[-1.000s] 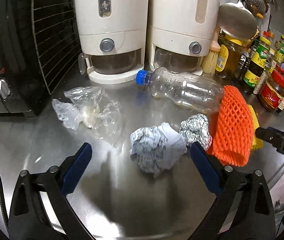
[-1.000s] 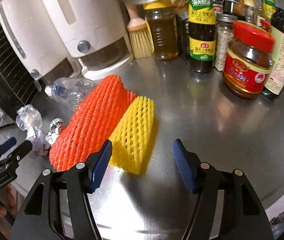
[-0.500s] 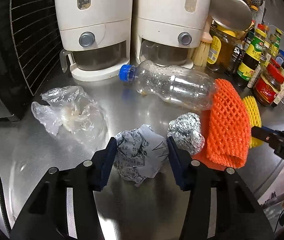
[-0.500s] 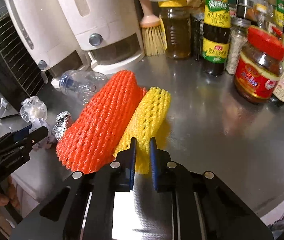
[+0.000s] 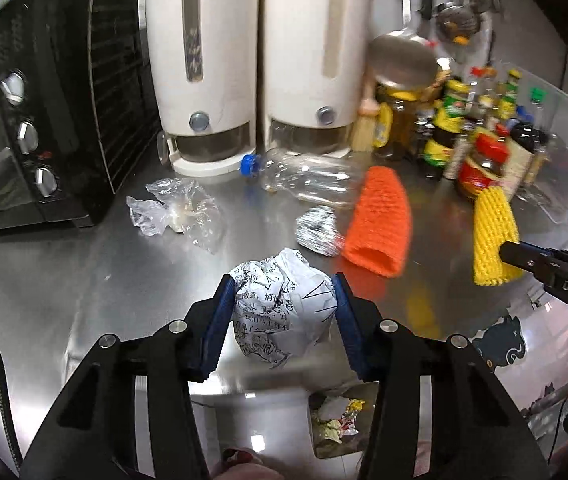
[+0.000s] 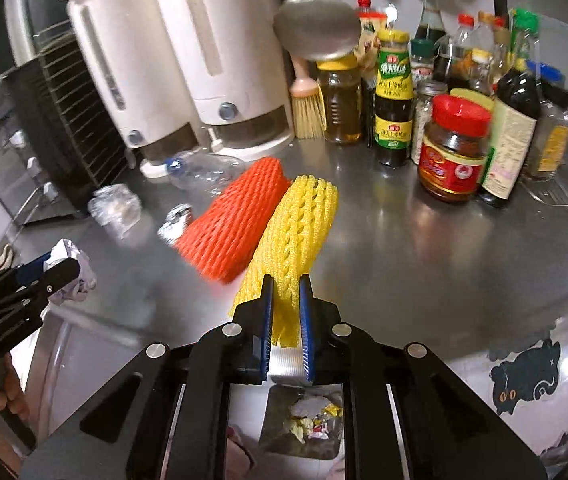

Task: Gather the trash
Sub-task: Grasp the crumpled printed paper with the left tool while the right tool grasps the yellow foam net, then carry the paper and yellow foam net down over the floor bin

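While my left gripper (image 5: 279, 308) clamps the paper ball (image 5: 281, 312) half-wide, my right gripper (image 6: 286, 312) pinches the yellow net sleeve (image 6: 296, 236) narrowly, beside the orange net sleeve (image 6: 231, 220).

Left wrist view: looks forward and down along its tongs (image 5: 281, 312), close above the counter (image 5: 83, 288), facing the dispensers (image 5: 203, 60) at 12 o'clock. Right wrist view: same tilt, facing the bottles (image 6: 394, 100) at 1 o'clock. Shared: orange net (image 5: 380, 220), yellow net (image 6: 296, 232), foil (image 5: 318, 230), plastic bottle (image 5: 308, 178). Each view shows the other tongs at its edge.
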